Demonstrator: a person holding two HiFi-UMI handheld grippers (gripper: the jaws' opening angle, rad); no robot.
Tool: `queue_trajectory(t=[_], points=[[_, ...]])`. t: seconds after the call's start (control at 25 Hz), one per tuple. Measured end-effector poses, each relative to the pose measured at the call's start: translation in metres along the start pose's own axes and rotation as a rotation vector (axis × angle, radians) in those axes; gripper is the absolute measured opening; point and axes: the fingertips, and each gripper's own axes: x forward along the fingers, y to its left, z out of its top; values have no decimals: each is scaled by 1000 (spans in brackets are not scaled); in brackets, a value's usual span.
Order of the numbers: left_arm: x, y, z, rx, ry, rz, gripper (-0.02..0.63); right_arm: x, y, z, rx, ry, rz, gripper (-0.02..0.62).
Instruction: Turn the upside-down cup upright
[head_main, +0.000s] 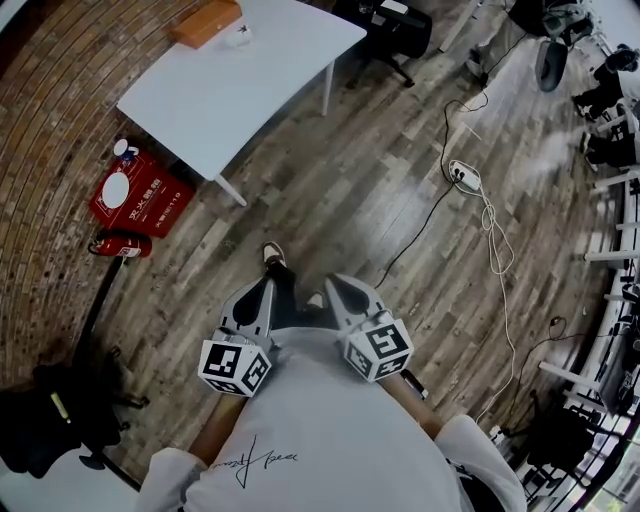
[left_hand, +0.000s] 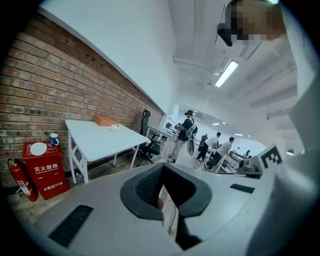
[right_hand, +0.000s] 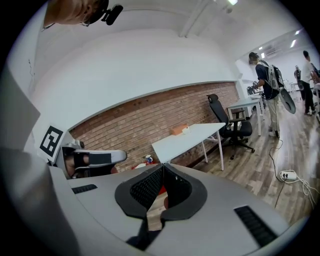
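A small white object (head_main: 238, 38), likely the cup to be righted but too small here to tell which way up it sits, rests at the far end of a white table (head_main: 260, 80), just beside a tan box (head_main: 205, 22). A blue-and-white mug (head_main: 125, 148) stands on a red fire-equipment cabinet (head_main: 165, 197) against the brick wall, with a fire extinguisher (head_main: 120, 245) next to it. The person stands on the wooden floor well apart from the table, both tools held close to the body. The left gripper (head_main: 268, 285) and the right gripper (head_main: 335, 283) each have their jaws pressed together at the tips with nothing between them (each gripper's own view shows the ribbed pads meeting). The task looks not yet begun, and the step in hand is the approach. Done well, that probably means walking up square to the table's near edge and parting one gripper's jaws before reaching. The gripper should come in level, not from above, so the pads take the cup across its side wall. It should close gently, lift only enough to clear the tabletop, roll the wrist through a half turn and set the base down flat before letting go. The tan box beside it leaves little room on that side, so the free side seems the safer line.
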Motion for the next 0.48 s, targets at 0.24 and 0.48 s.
queue_trajectory(t=[0.24, 0.48], points=[[19, 20, 18, -28, -10, 29, 9, 23, -10, 14, -20, 16, 3, 21], [36, 48, 33, -42, -9, 50, 9, 53, -17, 22, -11, 36, 4, 21]])
